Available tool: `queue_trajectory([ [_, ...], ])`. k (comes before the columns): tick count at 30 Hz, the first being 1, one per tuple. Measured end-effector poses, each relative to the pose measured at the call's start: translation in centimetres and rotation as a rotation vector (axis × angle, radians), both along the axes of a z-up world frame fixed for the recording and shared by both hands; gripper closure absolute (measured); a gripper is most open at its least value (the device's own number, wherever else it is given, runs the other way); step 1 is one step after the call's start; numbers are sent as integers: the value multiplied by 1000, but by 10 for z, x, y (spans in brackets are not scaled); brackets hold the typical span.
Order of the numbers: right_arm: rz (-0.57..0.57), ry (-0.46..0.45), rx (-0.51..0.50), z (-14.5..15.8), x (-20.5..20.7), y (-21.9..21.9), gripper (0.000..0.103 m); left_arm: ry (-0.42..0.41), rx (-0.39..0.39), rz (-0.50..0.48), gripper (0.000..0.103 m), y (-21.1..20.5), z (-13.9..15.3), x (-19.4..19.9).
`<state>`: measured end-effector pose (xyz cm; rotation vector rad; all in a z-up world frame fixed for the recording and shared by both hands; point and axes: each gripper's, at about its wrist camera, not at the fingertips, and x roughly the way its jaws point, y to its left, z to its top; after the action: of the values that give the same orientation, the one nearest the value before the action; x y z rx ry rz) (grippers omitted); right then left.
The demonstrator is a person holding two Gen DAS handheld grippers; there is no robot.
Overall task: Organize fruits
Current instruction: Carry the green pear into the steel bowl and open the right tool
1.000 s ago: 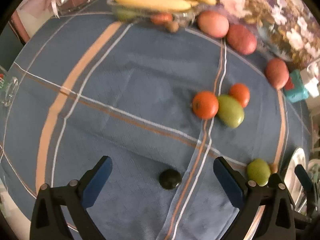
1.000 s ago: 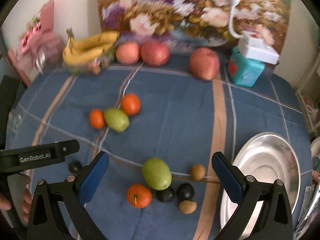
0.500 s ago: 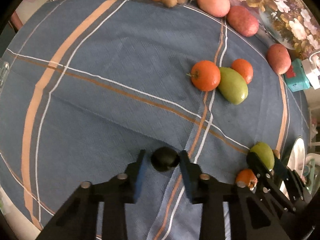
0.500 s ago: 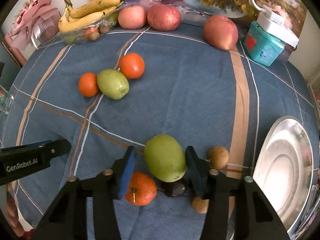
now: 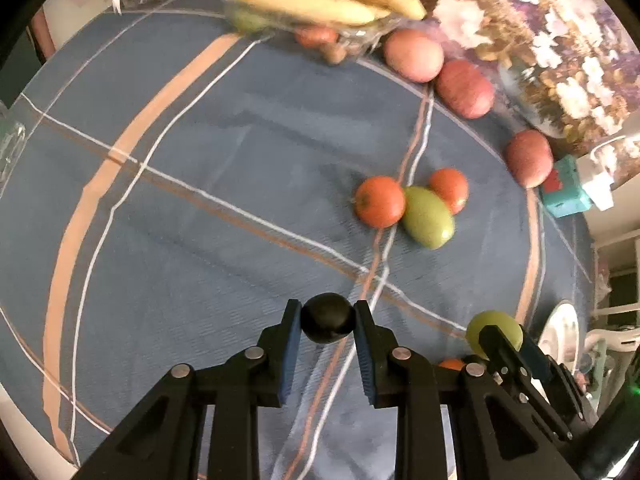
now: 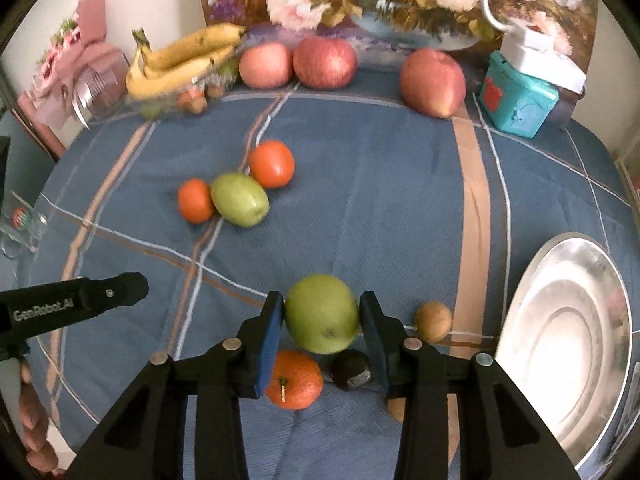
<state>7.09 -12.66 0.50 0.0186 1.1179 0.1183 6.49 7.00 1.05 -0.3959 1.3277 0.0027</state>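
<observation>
Item one: the left gripper (image 5: 327,318), clenched on a small dark fruit (image 5: 326,317). We see the blue pads pressing its two sides at its widest part, the fruit sitting at the fingertips, at six o'clock in the left view. We judge it light, firm and smooth, likely to roll or squirt forward if pinched off-centre; hold across the middle.

Item two: the right gripper (image 6: 322,316), closed on a green fruit (image 6: 322,319), pads at its flanks. We judge it heavier, hard-skinned, slippery; the grip belongs at its broadest girth, with modest pressure to avoid bruising.

Item three: beneath that fruit, at six o'clock, an orange (image 6: 294,380) and another dark fruit (image 6: 352,370); at three o'clock, a small brown fruit (image 6: 433,321).

Item four: a metal plate (image 6: 568,360) at four o'clock, the likely destination.

Item five: at eleven o'clock, a second green fruit (image 6: 239,199) between two oranges; at twelve, bananas (image 6: 184,62) and apples (image 6: 325,62) on the blue cloth (image 6: 380,200).
</observation>
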Motion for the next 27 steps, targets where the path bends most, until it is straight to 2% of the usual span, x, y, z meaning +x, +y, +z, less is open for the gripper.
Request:
queue_trajectory([
  [5, -11, -13, 18, 6, -1, -6, 63, -34, -7, -22, 75, -8, 12, -5],
  [16, -77, -52, 50, 21, -14, -39, 63, -72, -7, -101, 75, -61, 8, 7],
  [19, -144, -78, 17, 32, -23, -65, 63, -85, -15, -161, 75, -89, 11, 6],
  [25, -330, -98, -87, 45, -46, -132, 63, -126, -51, -374, 75, -166, 19, -11],
  [27, -384, -92, -82, 45, -54, -153, 63, -150, -61, -452, 75, -195, 22, -16],
])
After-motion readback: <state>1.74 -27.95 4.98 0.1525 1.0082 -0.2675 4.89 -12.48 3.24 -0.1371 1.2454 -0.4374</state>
